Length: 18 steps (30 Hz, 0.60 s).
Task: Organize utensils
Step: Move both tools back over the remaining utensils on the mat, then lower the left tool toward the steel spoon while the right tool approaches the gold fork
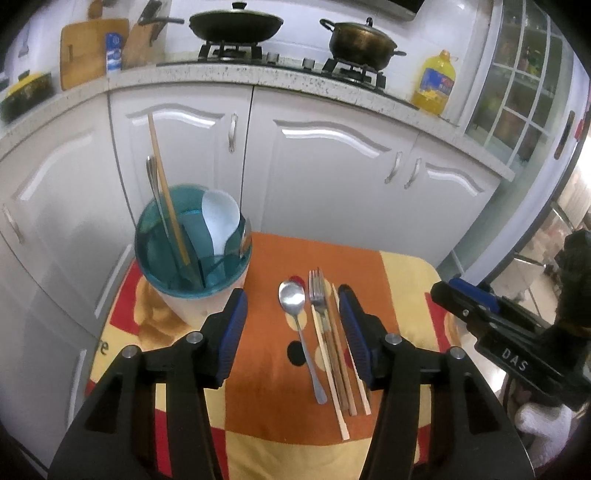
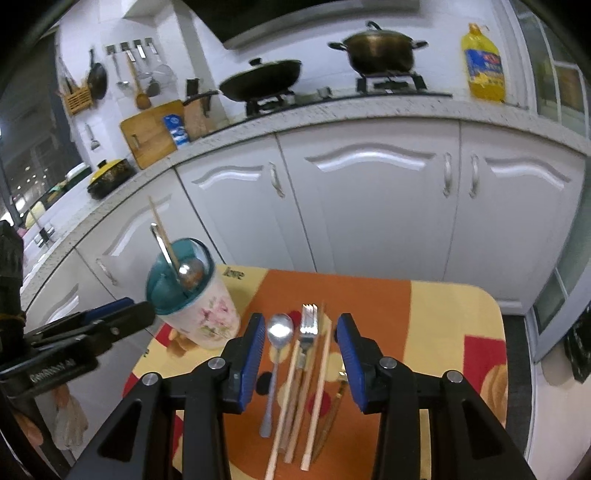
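Observation:
A utensil holder (image 1: 192,251) with a teal lid stands at the table's left; it also shows in the right wrist view (image 2: 192,299). It holds a chopstick (image 1: 166,192), a metal handle and a white spoon (image 1: 219,218). A metal spoon (image 1: 295,325), a fork (image 1: 318,299) and several chopsticks (image 1: 340,362) lie side by side on the cloth. The spoon (image 2: 279,350), fork (image 2: 308,328) and chopsticks (image 2: 317,376) show in the right wrist view too. My left gripper (image 1: 291,325) is open and empty above them. My right gripper (image 2: 301,343) is open and empty above them.
The small table has an orange, yellow and red cloth (image 1: 406,280). White kitchen cabinets (image 1: 332,166) stand behind it. On the counter are a wok (image 1: 236,24), a pot (image 1: 360,40), an oil bottle (image 1: 434,81) and cutting boards (image 1: 86,51).

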Available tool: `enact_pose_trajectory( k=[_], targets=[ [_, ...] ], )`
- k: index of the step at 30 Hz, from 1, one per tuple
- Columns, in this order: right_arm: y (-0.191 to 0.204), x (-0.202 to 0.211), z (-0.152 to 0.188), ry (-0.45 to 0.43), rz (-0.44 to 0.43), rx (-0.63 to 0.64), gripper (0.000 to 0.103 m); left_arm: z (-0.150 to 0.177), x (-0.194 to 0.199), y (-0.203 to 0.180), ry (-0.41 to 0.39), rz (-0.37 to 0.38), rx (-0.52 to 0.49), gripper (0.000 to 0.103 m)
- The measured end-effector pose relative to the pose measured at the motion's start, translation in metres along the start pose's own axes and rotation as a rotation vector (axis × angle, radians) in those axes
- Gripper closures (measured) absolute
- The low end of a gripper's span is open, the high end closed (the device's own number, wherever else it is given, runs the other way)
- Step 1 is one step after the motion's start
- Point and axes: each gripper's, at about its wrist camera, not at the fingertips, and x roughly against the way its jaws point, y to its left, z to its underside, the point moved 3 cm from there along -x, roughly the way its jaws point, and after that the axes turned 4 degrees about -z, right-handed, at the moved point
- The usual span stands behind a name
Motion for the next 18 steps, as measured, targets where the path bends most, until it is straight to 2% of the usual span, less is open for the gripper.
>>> enact_pose_trajectory(
  k=[12,18],
  targets=[
    [-0.052,-0.043,0.045,0.147,0.038,-0.125,0.064,0.03,-0.035,0.001,0.103,0.009,0.004,0.052],
    [-0.06,-0.055,0.054,0.184,0.045,-0.145,0.064,0.037,-0.049,0.002,0.134,0.008,0.004,0.052]
  ],
)
